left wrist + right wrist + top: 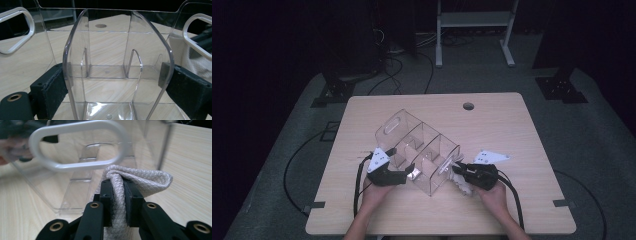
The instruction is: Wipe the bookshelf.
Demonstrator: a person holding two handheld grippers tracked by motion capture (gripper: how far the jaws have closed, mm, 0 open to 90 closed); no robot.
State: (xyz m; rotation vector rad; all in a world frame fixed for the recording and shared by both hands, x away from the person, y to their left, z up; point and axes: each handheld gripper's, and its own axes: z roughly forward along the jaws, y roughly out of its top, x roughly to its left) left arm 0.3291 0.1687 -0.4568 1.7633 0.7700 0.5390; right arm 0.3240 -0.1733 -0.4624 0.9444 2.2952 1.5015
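Tabletop: right tongs (117, 202) pinch cloth (140, 178) (clearest close-up) beside organizer (417, 150).

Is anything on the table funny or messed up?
Nothing is broken or spilled. The clear plastic organizer sits slanted across the table. The left tool squeezes one of its dividers, and the right tool pinches a folded white cloth by its end handle.

Clear organizer (417, 150): 1
Compartments in it: 3
Oval handle cutouts: 2
White cloth (140, 182): 1
Grippers: 2, left (404, 172), right (458, 170)
Table (512, 125): 1
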